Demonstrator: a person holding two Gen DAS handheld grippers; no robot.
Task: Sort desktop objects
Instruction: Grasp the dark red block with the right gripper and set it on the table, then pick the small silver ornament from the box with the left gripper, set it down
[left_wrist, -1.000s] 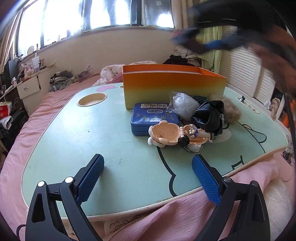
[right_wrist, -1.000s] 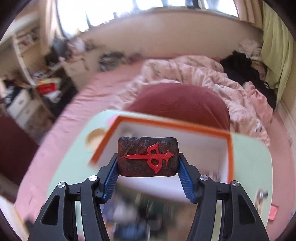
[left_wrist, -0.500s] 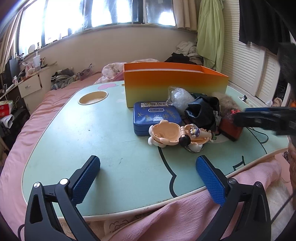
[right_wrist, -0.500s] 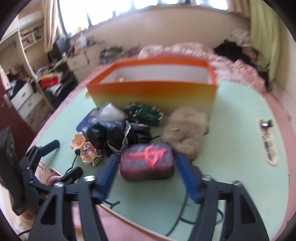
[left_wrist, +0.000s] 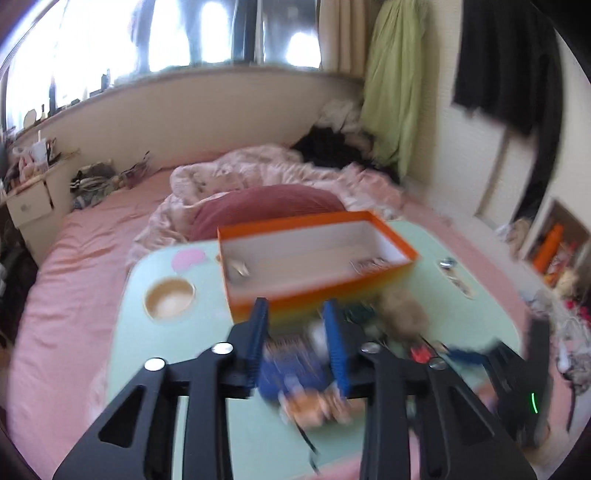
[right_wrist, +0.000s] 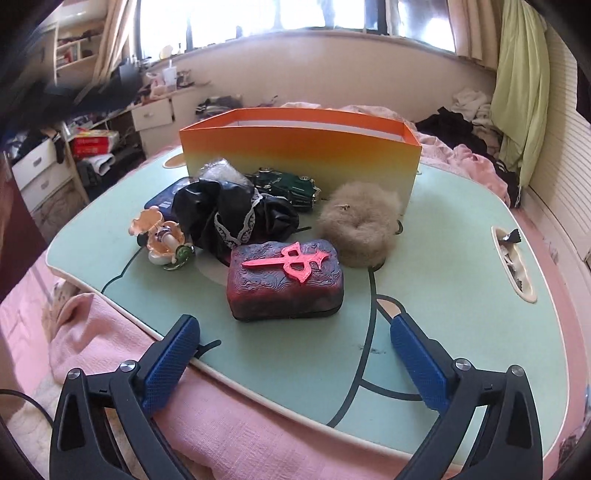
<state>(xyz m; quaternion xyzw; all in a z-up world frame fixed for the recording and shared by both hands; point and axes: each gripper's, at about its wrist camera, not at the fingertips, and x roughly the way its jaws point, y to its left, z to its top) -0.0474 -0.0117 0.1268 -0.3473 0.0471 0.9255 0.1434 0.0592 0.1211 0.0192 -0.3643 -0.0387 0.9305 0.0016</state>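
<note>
The orange box (left_wrist: 317, 258) is nearly empty, so most sorting is left. The right gripper (right_wrist: 295, 358) is spreading wide with nothing inside; the red block (right_wrist: 284, 280) sits just ahead. The left gripper (left_wrist: 297, 347) is closing; blur hides any catch.

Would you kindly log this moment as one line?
left gripper closing, nothing visibly held | right gripper opening, empty | red case on table

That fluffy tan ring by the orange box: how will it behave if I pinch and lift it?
The fluffy tan ring looks like soft fur, so it probably squashes between the pads. It is likely light for its bulk. Lying flat on the table, it seems unlikely to roll.
</note>
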